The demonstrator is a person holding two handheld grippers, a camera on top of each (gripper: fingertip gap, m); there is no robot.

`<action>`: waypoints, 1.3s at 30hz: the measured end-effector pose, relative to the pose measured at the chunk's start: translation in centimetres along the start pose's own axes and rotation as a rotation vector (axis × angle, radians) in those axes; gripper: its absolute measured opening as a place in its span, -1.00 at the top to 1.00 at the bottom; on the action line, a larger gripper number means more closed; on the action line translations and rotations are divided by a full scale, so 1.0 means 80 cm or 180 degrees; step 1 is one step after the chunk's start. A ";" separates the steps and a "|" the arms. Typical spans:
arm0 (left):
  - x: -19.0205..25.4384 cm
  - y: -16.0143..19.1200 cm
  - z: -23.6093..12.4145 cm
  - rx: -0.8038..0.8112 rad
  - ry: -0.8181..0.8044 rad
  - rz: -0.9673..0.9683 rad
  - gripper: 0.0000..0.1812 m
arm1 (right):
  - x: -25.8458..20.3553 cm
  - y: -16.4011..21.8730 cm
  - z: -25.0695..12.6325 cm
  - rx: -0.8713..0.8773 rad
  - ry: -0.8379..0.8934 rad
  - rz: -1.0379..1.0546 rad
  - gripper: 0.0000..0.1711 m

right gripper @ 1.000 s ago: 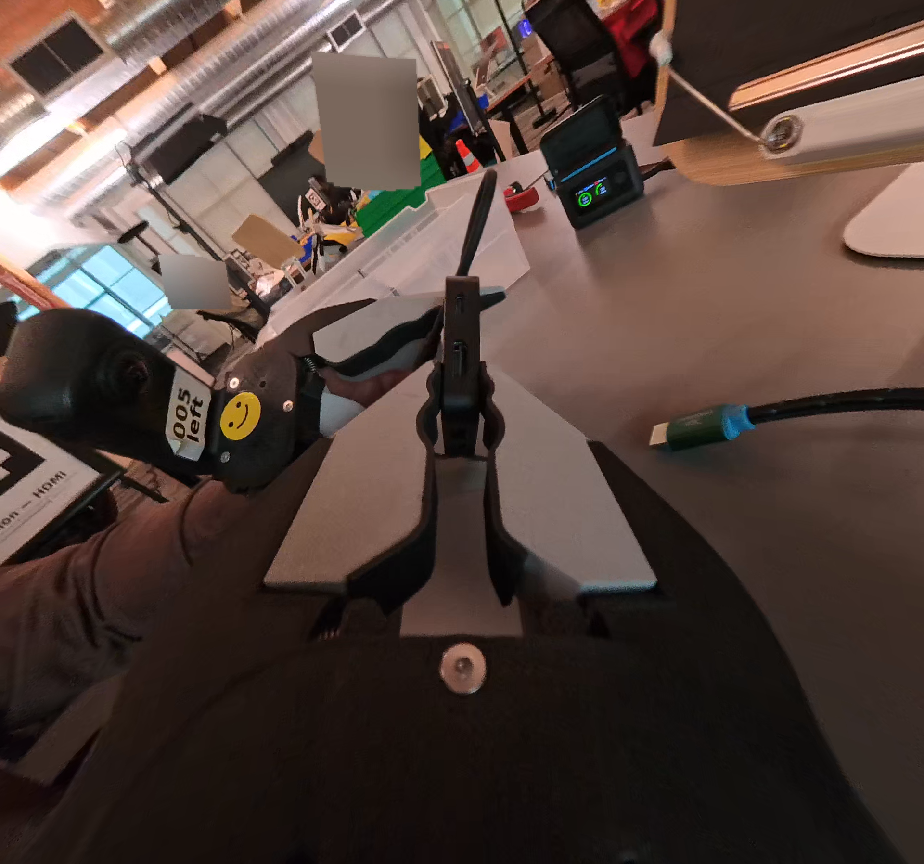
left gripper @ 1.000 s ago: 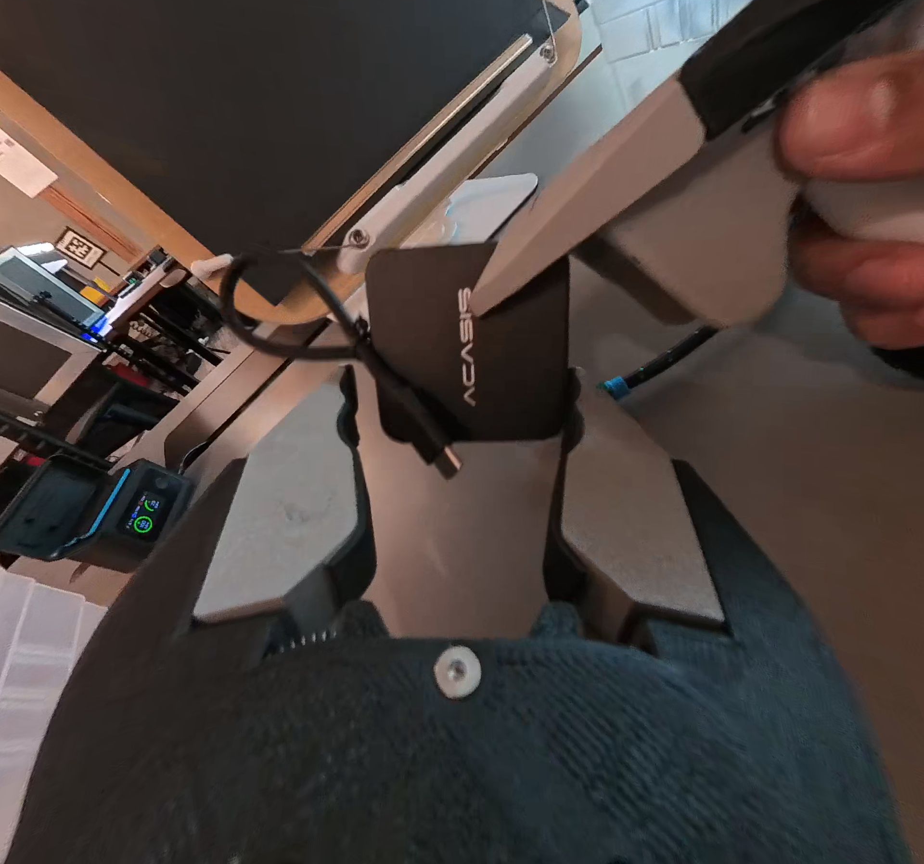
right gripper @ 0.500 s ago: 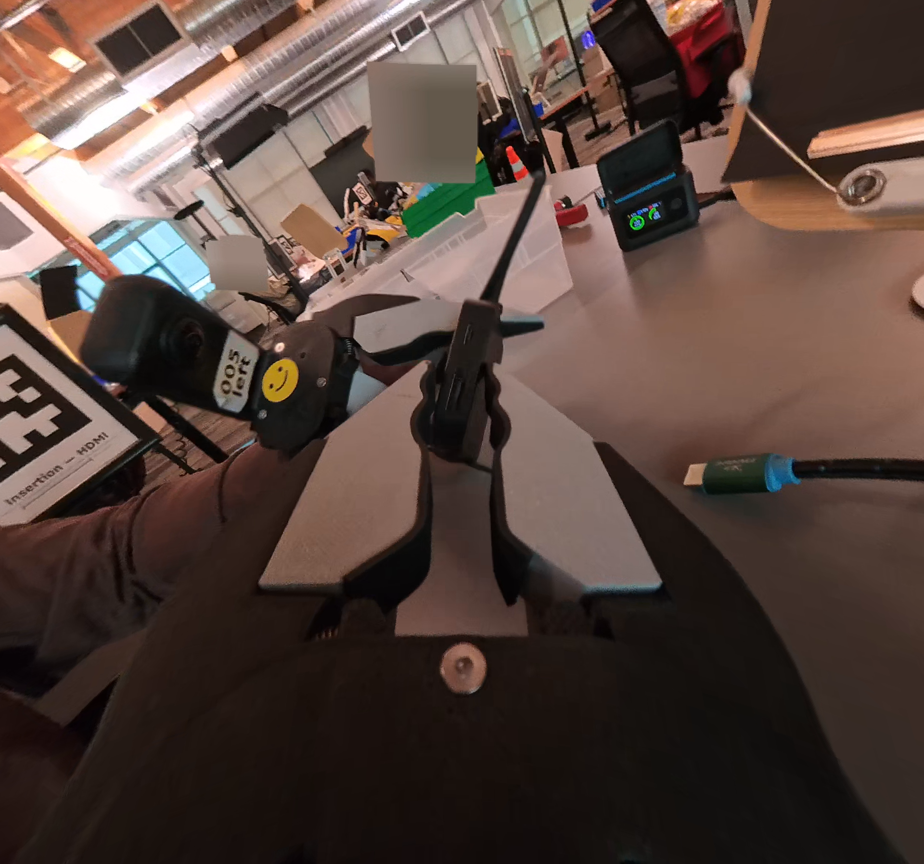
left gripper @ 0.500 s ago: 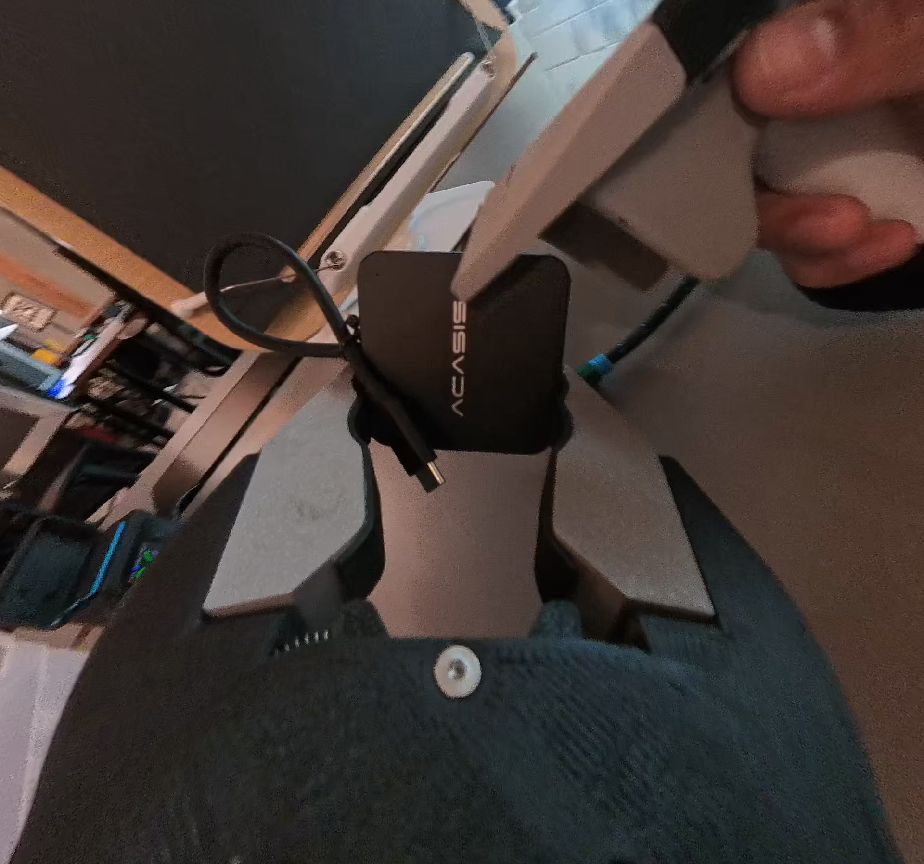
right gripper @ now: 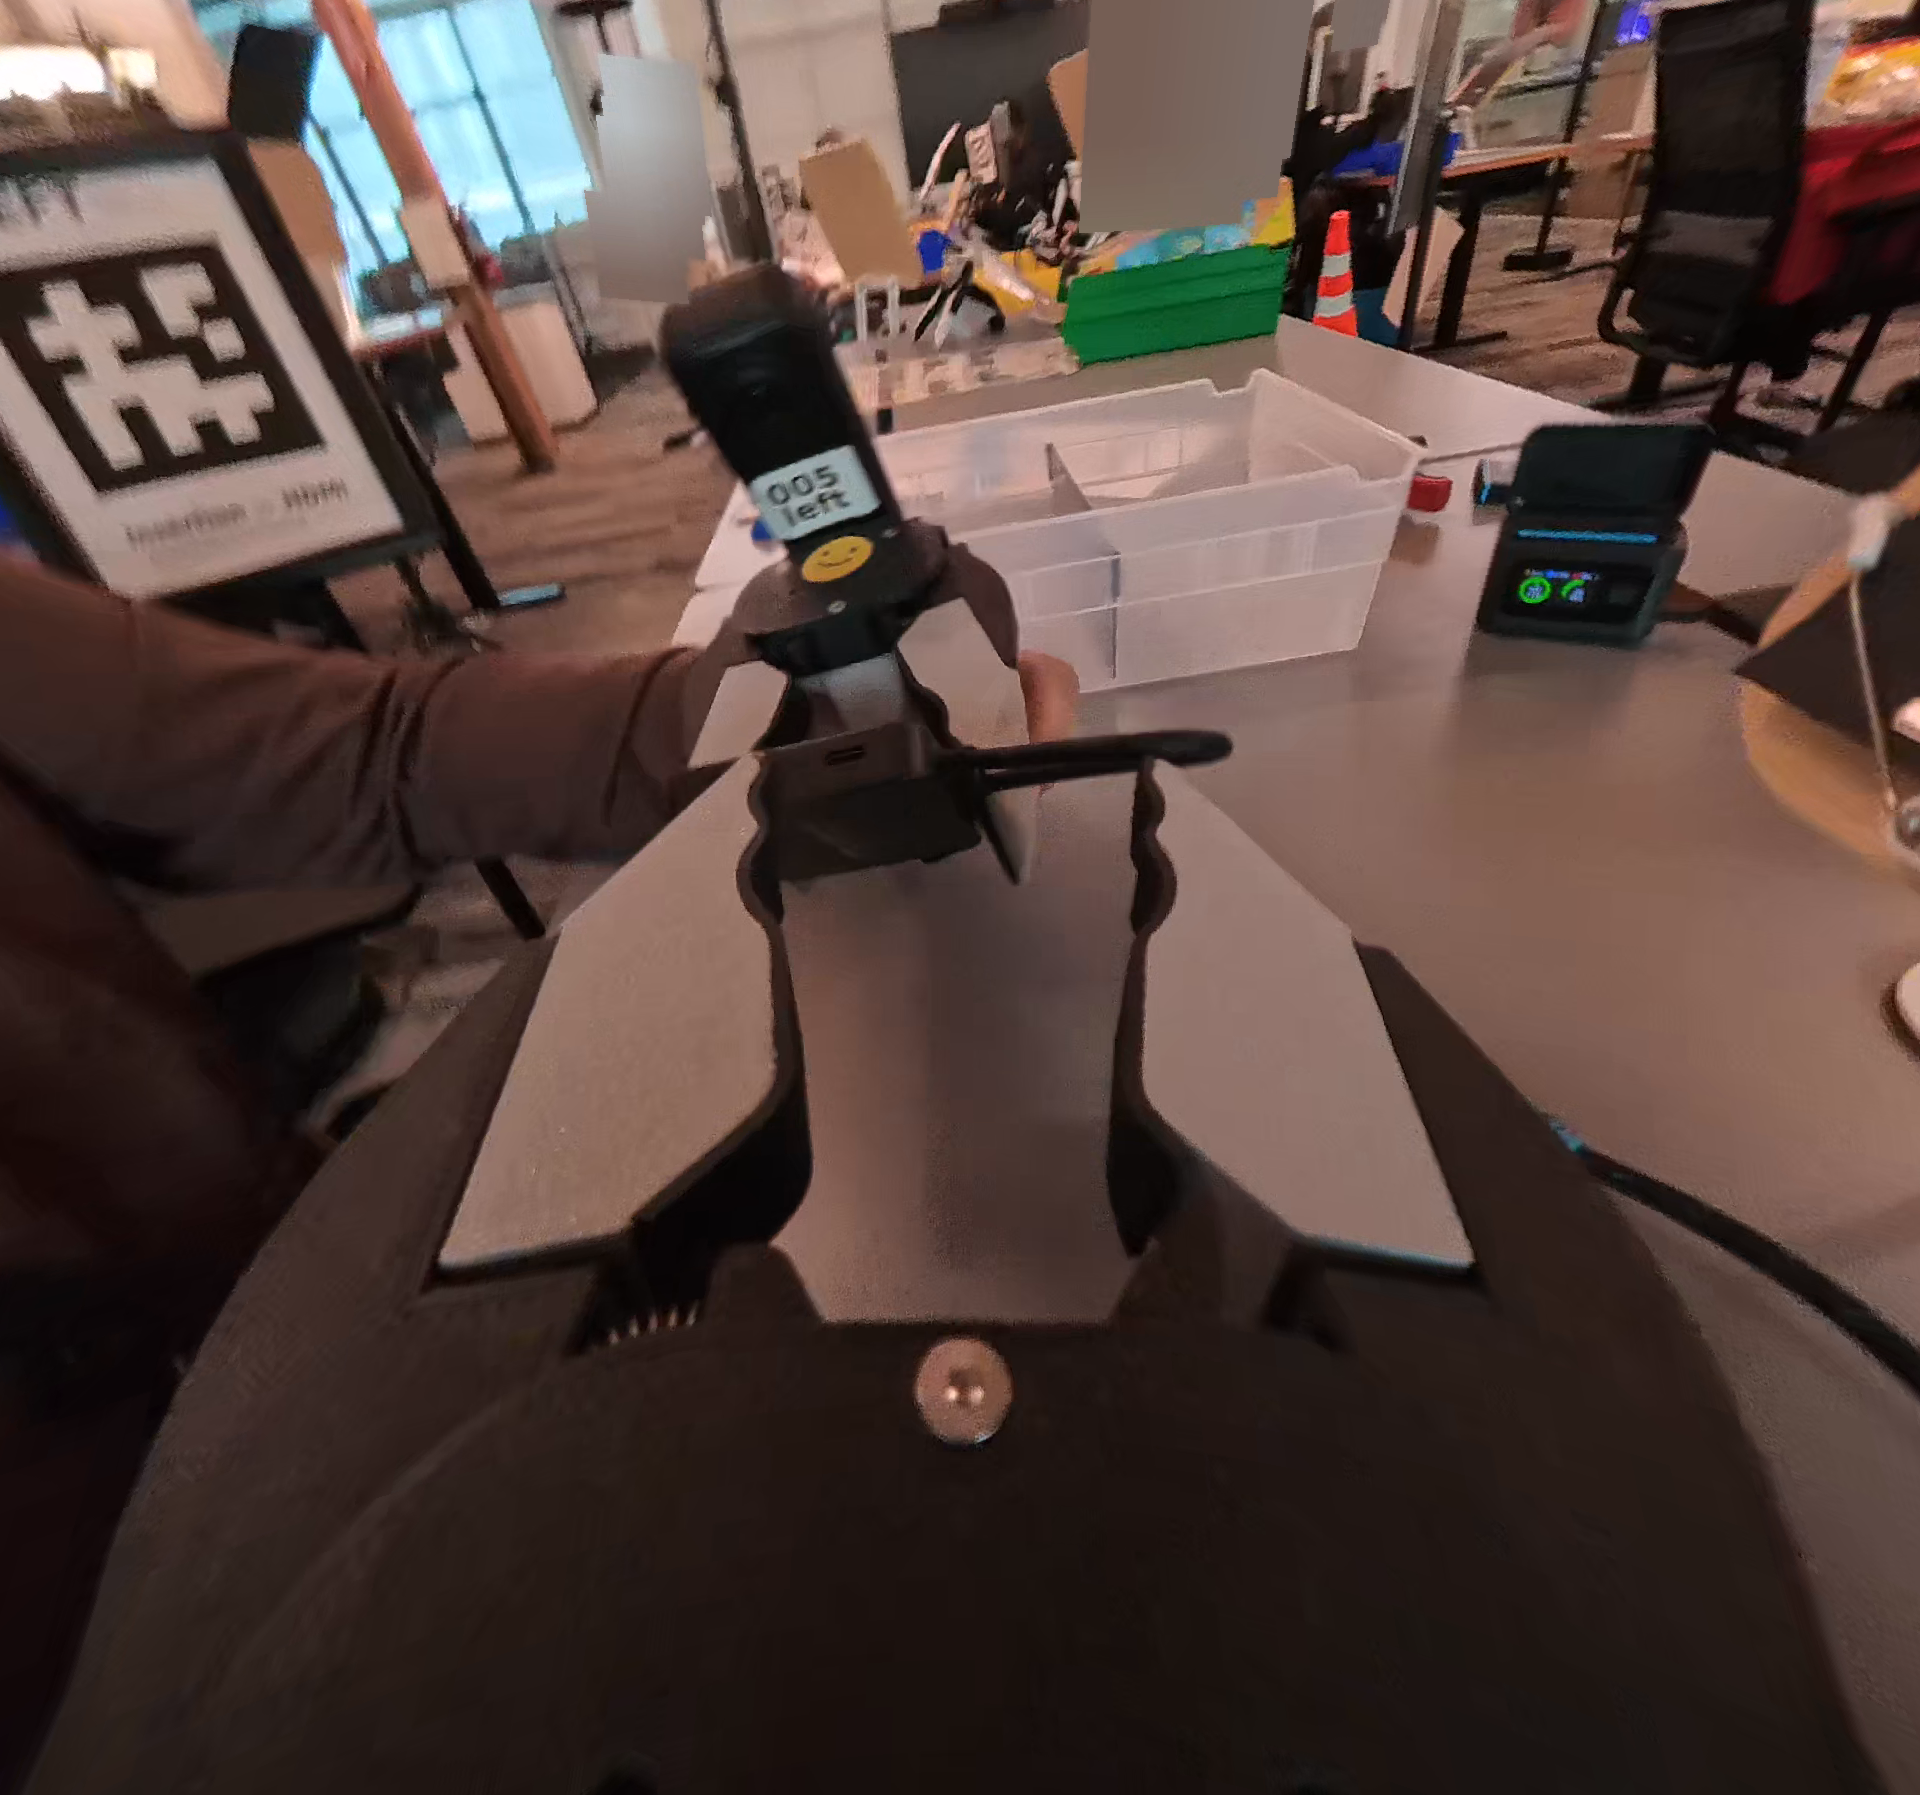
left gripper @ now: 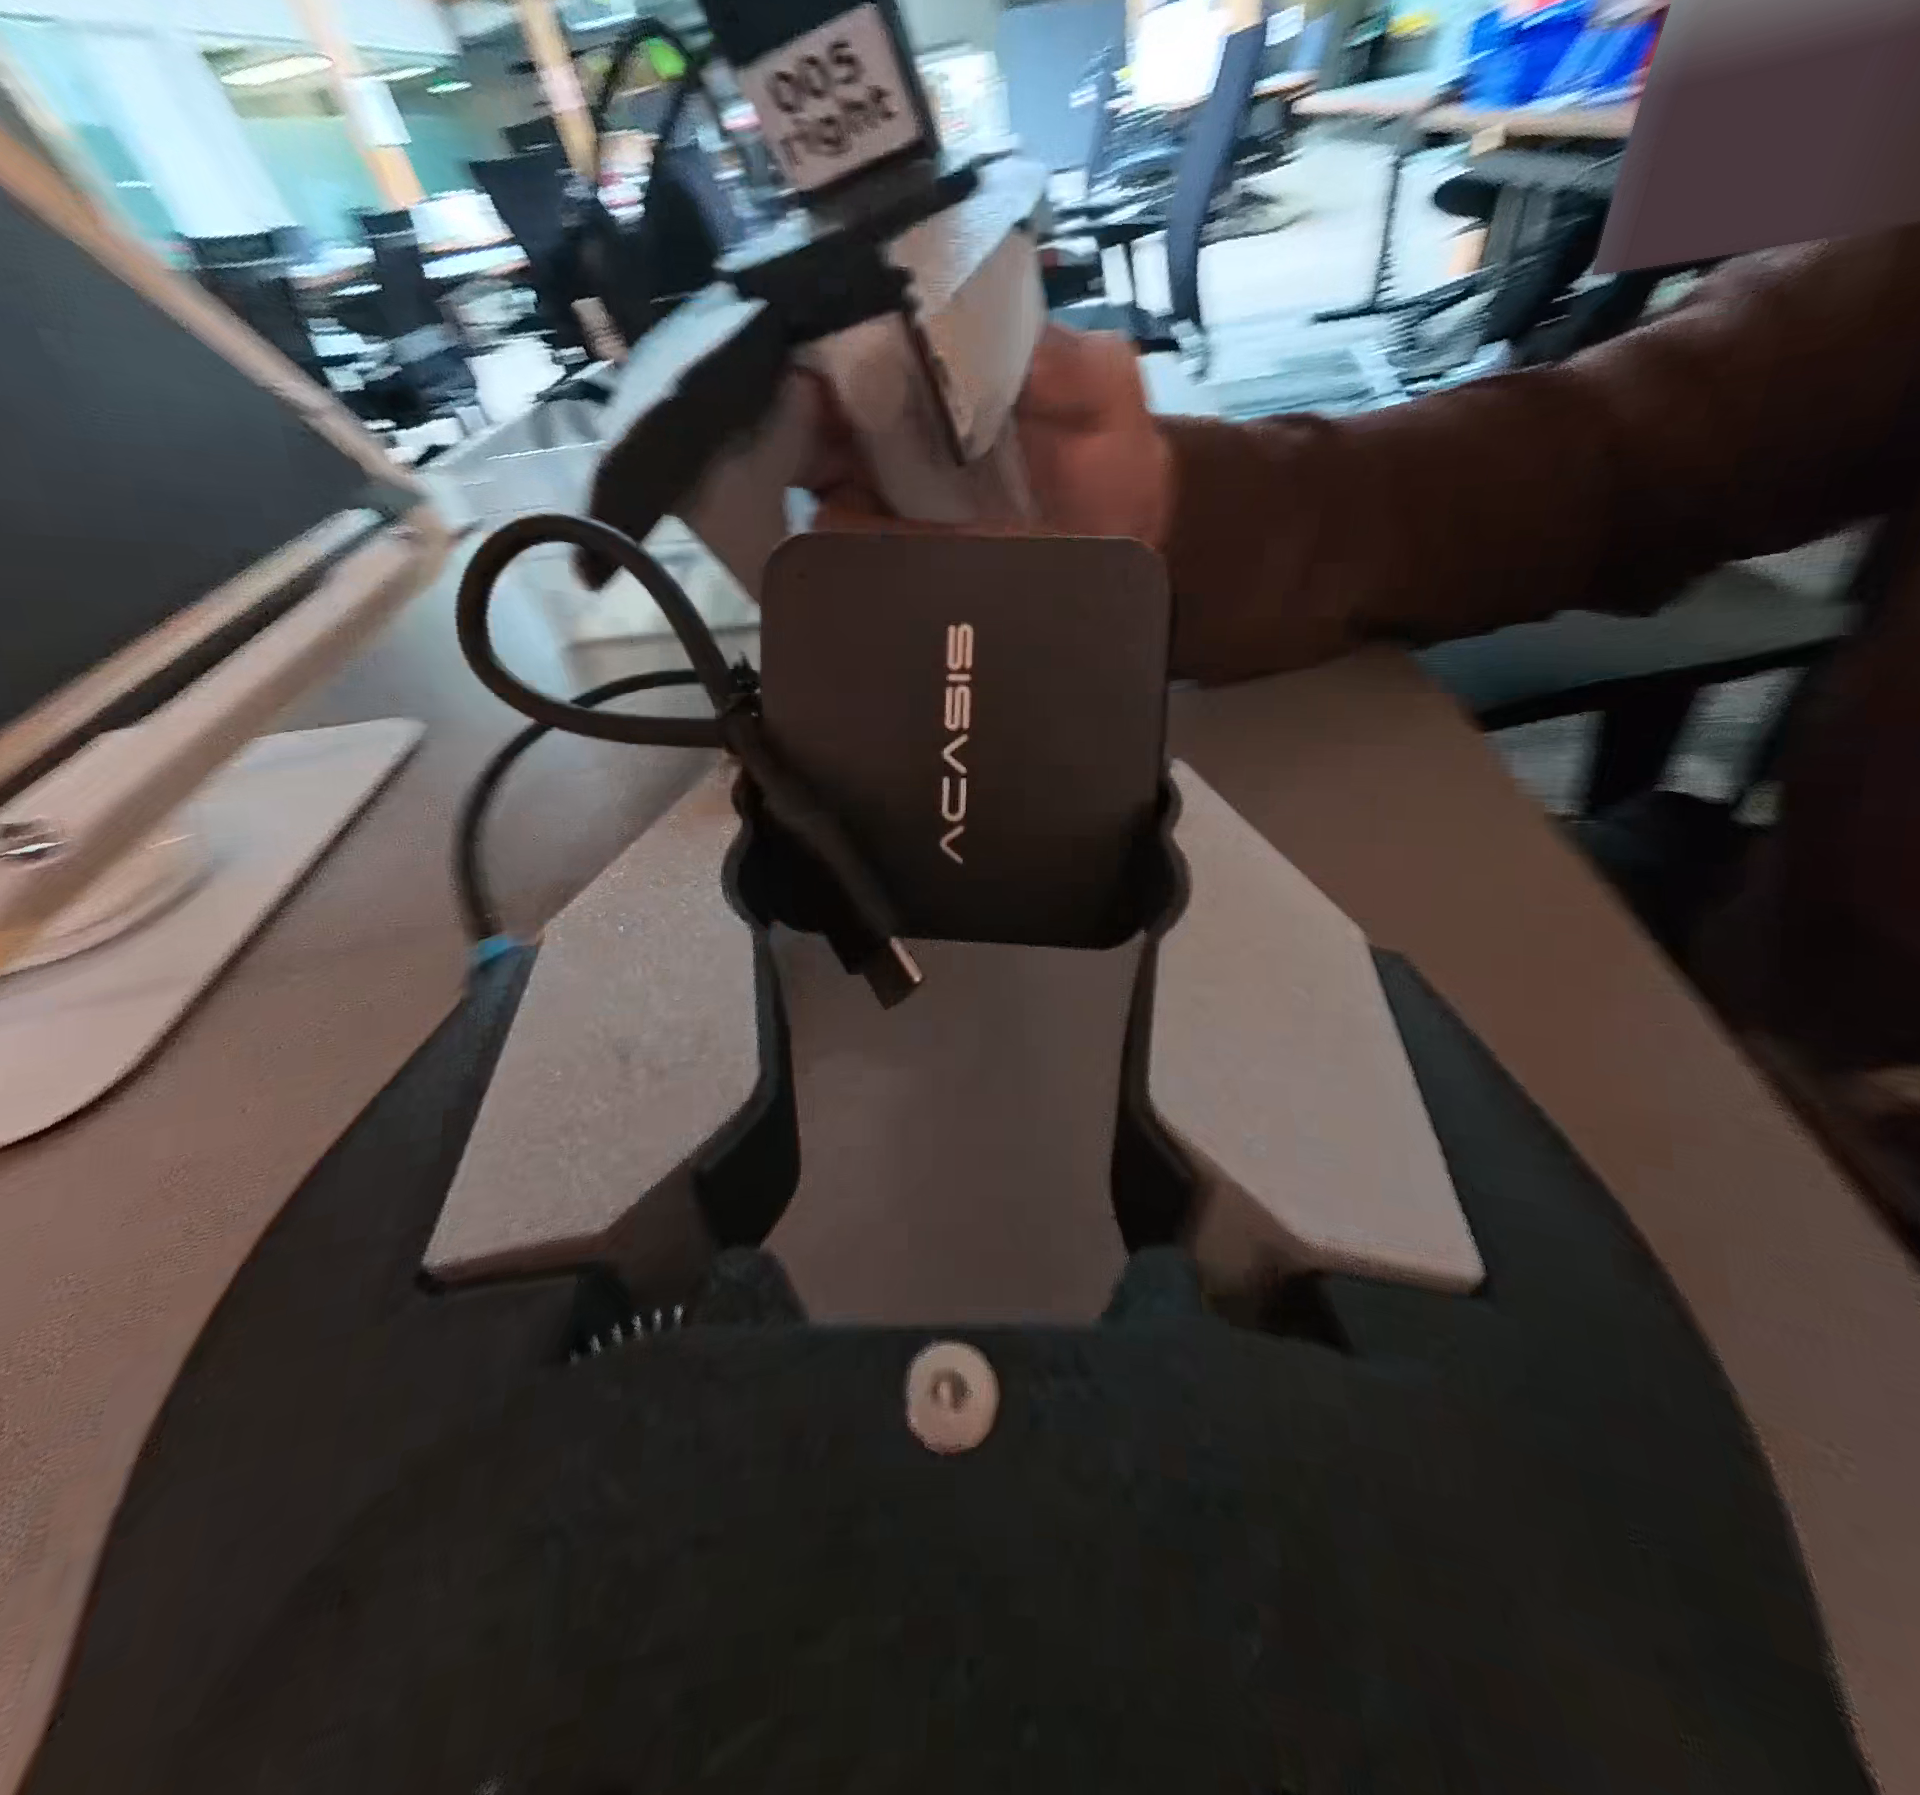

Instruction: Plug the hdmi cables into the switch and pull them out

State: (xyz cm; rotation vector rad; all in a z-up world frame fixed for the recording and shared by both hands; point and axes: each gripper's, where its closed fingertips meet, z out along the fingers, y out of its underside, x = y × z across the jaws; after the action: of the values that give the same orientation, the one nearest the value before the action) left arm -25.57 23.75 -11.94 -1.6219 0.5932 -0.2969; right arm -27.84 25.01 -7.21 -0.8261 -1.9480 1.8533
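Note:
The switch (left gripper: 961, 758) is a flat black box with a short looped pigtail cable (left gripper: 582, 623). My left gripper (left gripper: 956, 841) is shut on its near end and holds it above the table. My right gripper (right gripper: 951, 841) is open, its jaws wide apart, with the switch (right gripper: 862, 800) just inside its left finger and touching neither pad clearly. The right gripper's body (left gripper: 831, 374) shows behind the switch in the left wrist view. An HDMI cable with a blue collar (left gripper: 488, 956) lies on the table; its black cord (right gripper: 1714, 1236) runs off to the right.
A monitor (left gripper: 125, 498) and its white stand base (left gripper: 156, 914) sit at the left. A clear divided bin (right gripper: 1143, 519) and a small black device with a lit screen (right gripper: 1579, 561) stand farther along the table. A marker board (right gripper: 156, 374) stands off its edge. The gap from one gripper's tips to the other's is roughly 5 centimetres.
My right gripper has opened and let go of the switch's edge. The left gripper keeps hold of the switch. Both grippers have swung round, so the views now face the room.

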 end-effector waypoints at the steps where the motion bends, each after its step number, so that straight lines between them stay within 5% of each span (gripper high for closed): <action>1: 0.011 -0.002 0.001 0.0044 0.0172 -0.0055 0.21 | -0.007 0.000 -0.003 -0.0072 -0.0041 -0.0148 0.25; 4: 0.033 -0.010 -0.003 0.0146 0.0552 -0.0211 0.21 | -0.024 0.004 -0.009 -0.0270 -0.0120 -0.0447 0.26; 18: 0.046 0.017 0.001 -0.0193 0.0812 -0.0388 0.22 | -0.053 0.026 -0.005 -0.0643 0.0067 -0.1256 0.19; 28: 0.058 0.028 0.006 -0.0430 0.1002 -0.0596 0.22 | -0.050 0.068 0.023 -0.1102 0.0308 -0.2034 0.62; 35: -0.008 0.037 0.002 -0.0582 -0.0179 -0.0194 0.06 | 0.000 0.063 0.007 -0.1281 0.0931 -0.2172 0.83; 39: -0.038 0.033 0.000 -0.0672 -0.0866 0.0569 0.37 | 0.020 0.069 0.004 -0.1393 0.1155 -0.2419 0.86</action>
State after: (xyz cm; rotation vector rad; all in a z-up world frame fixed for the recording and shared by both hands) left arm -28.63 25.21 -14.07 -1.7603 0.5689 0.1216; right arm -28.26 25.65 -12.90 -0.3866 -2.0404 0.8036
